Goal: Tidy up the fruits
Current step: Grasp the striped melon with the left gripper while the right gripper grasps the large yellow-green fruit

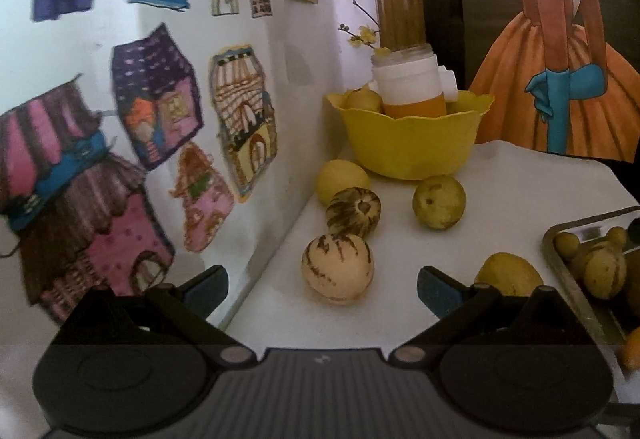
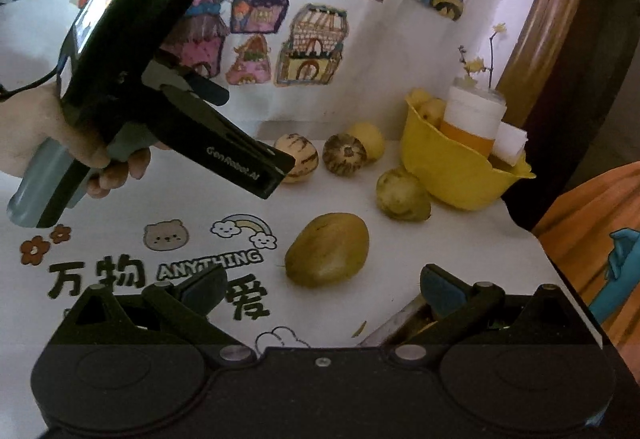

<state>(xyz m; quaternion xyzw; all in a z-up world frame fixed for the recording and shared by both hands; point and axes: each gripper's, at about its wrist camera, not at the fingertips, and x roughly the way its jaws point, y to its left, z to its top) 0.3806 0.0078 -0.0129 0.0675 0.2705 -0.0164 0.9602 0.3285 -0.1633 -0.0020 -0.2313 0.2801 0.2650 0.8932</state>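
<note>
- My worktop [image 1: 520, 179] is white. A wall with drawings of little houses [image 1: 160, 99] runs along its left side.
- At the back stands a yellow bowl [image 1: 412, 143] with a white and orange bottle [image 1: 412, 91] and some small yellow fruit inside it.
- At the right edge of the left view is a metal tray [image 1: 560, 235] that already has some fruit in it.
- In front of my left gripper [image 1: 322, 289] a pale striped fruit [image 1: 338, 267] sits on the worktop, right by the wall. It lies between the two fingers but a bit ahead of them. They do not touch it.
- Just behind it is a darker striped fruit [image 1: 353, 213], then a yellow fruit [image 1: 342, 181] next to the bowl.
- A spotty green fruit [image 1: 439, 201] sits near the bowl, and a yellow-green fruit [image 1: 510, 273] lies just beyond my right-hand finger there.
- My left fingers are spread wide and hold nothing.
- My right gripper [image 2: 322, 289] is spread wide too and empty. An oval green-yellow fruit [image 2: 327, 250] lies just ahead of it, between the fingers, not touched.
- In that view a hand [image 2: 60, 135] holds the left gripper above the worktop, pointed at the pale striped fruit.
</note>
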